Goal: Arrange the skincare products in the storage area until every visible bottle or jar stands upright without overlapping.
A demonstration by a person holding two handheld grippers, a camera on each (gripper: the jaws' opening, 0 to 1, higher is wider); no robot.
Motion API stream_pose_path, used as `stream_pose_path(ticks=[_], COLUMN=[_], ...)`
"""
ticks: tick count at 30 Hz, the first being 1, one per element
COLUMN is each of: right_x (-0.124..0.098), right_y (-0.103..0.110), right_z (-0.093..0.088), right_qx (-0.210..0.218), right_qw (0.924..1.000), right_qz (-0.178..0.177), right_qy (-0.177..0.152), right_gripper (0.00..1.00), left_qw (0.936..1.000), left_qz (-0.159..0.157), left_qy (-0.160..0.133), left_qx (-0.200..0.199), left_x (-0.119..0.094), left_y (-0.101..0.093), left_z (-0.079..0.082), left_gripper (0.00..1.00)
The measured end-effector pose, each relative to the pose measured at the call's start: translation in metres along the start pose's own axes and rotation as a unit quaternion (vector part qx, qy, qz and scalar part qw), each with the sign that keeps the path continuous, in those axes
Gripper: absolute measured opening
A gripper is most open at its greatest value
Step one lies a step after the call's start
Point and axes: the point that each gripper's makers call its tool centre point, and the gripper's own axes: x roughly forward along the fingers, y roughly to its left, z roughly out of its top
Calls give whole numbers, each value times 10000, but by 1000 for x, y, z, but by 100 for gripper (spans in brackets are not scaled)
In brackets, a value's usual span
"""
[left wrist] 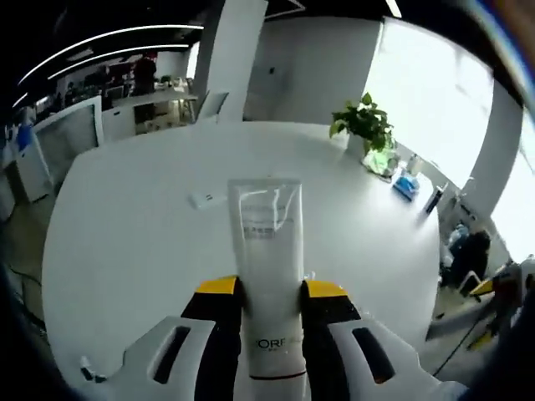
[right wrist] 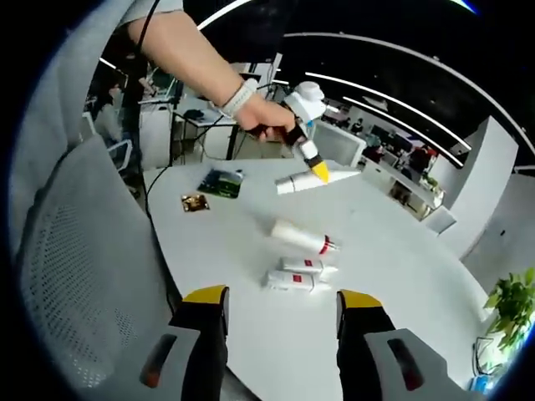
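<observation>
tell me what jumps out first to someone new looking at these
In the left gripper view, the left gripper clamps a white tube above the white table. In the right gripper view, three more tubes lie flat on that table beyond the open right gripper.

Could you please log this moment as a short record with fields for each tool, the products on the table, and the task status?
left tool: shut on white tube, held above the table
right tool: open, holding nothing
lying tubes: three on the table, one apart, two side by side
other items: green packet, small brown packet, potted plant
status: no tube on the table stands upright yet
</observation>
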Motion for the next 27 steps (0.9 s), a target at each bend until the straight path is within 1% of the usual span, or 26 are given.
stream_pose_path(ticks=[1, 2, 3, 4, 5, 7, 8, 10, 11, 12, 13, 15, 16, 17, 19, 20, 21, 22, 23, 24, 26, 27], right_x=[0, 0, 0, 0, 0, 0, 0, 0, -1, -2, -6, -9, -8, -8, -8, -9, -10, -11, -11, -10, -10, -10], right_y=[-1, -2, -2, -2, -2, -1, 0, 0, 0, -1, -6, -9, -10, -11, -11, -11, -12, -12, -13, -13, -16, -16], right_z=[0, -1, -1, -1, -1, 0, 0, 0, 1, 4, 9, 11, 10, 9, 10, 11, 14, 14, 14, 13, 10, 9], right_qx=[-5, -4, -22, -46, -51, -63, -82, -100, -127, -172, -232, -195, -163, -137, -170, -190, -306, -290, -293, -285, -313, -304], right_qw=[10000, 10000, 10000, 10000, 10000, 10000, 10000, 9999, 9999, 9998, 9992, 9990, 9990, 9990, 9989, 9988, 9981, 9981, 9981, 9981, 9981, 9981], right_qz=[-31, -45, -54, -62, -64, -52, -46, -39, -56, -103, -232, -299, -321, -342, -351, -362, -409, -404, -403, -413, -464, -485], right_qy=[9, 18, 15, 10, 12, 9, -2, -7, -22, -71, -211, -279, -275, -259, -276, -279, -347, -358, -372, -344, -276, -242], right_gripper=[50, 50, 51, 51, 51, 51, 51, 51, 50, 49, 48, 46, 46, 48, 47, 46, 45, 45, 45, 46, 46, 46], left_qw=[9999, 9996, 9993, 9986, 9984, 9972, 9970, 9968, 9964, 9962, 9958, 9949, 9942, 9922, 9908, 9908, 9910, 9909, 9905, 9893, 9876, 9870], left_qz=[-23, -74, -143, -206, -220, -412, -415, -436, -435, -429, -365, -324, -282, -222, -296, -296, -300, -308, -327, -384, -394, -400], left_qy=[-103, -260, -350, -480, -509, -601, -641, -651, -707, -736, -799, -893, -949, -1080, -1186, -1187, -1182, -1189, -1233, -1345, -1448, -1477], left_qx=[20, -9, -27, -91, -115, -159, -157, -166, -185, -192, -267, -347, -412, -582, -578, -575, -561, -542, -518, -404, -464, -484], left_x=[-11, -20, -27, -38, -41, -62, -72, -83, -93, -100, -109, -123, -128, -134, -140, -142, -145, -149, -151, -155, -159, -160], left_y=[-8, -16, -22, -30, -32, -45, -49, -52, -54, -56, -58, -65, -68, -72, -82, -87, -94, -100, -106, -114, -120, -120], left_z=[3, 6, 8, 9, 9, 4, 1, -3, -6, -9, -13, -23, -28, -32, -40, -45, -51, -57, -60, -61, -65, -66], left_gripper=[26, 26, 26, 26, 26, 27, 27, 27, 27, 27, 27, 27, 27, 27, 27, 27, 27, 27, 27, 27, 27, 27])
